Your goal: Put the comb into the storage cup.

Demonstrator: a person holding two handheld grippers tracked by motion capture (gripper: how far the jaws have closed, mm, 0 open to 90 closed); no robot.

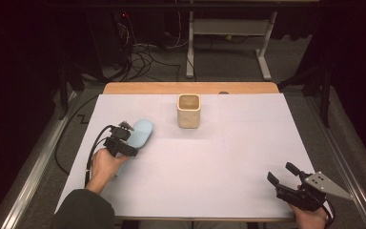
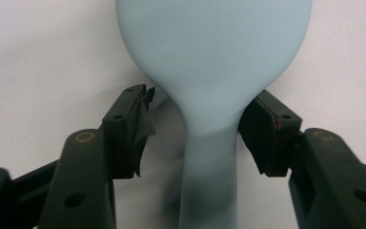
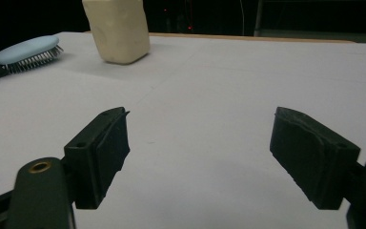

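A light blue hairbrush (image 1: pixel 141 131) lies bristles down on the white table cover at the left; it is also in the left gripper view (image 2: pixel 214 47) and, far off, in the right gripper view (image 3: pixel 26 50). My left gripper (image 1: pixel 129 138) straddles the brush's narrow neck (image 2: pixel 209 143). One pad (image 2: pixel 262 131) sits against the neck, while the other pad (image 2: pixel 126 131) stands off it with a gap. My right gripper (image 1: pixel 279 171) rests near the front right corner, open, with bare table between its pads (image 3: pixel 200 143).
A cream square cup (image 1: pixel 188 110) stands upright at the back middle, also seen from the right gripper (image 3: pixel 116 28). The white cover (image 1: pixel 219 157) spans the table, with a wooden edge (image 1: pixel 190 88) behind. Cables and a desk frame lie on the floor beyond.
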